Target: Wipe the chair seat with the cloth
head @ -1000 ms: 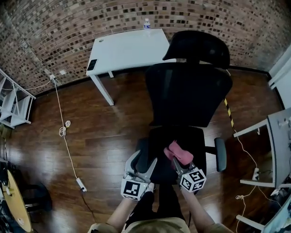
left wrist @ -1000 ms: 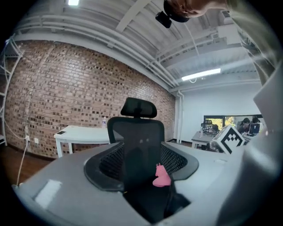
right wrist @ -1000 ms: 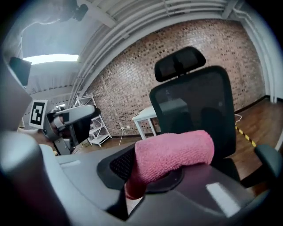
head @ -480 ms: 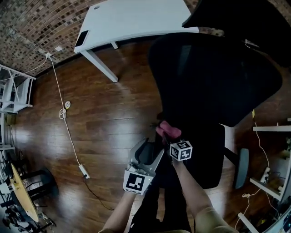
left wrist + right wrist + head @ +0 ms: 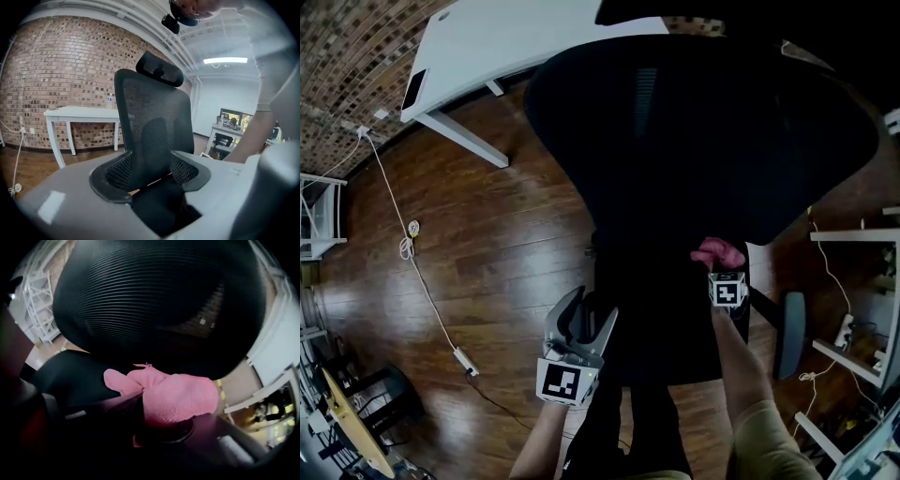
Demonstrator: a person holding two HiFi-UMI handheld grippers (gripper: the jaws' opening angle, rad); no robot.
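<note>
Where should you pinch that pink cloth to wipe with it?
By a bunched fold, from the front of the chair seat, as the right gripper does: the cloth is soft and crumpled, so loose folds spill past the jaws to wipe.

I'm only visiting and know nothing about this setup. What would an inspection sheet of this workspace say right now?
Surface: black chair seat, dark and mostly in shadow.
Job's things: pink cloth at the seat's back right, just below the backrest.
Clutter: nothing seen on the seat.
Grippers: right gripper shut on the cloth; left gripper open with nothing between its jaws, by the seat's left edge.
Cables: white cable runs across the wooden floor to a power strip.
Surroundings: white table, brick wall.
</note>
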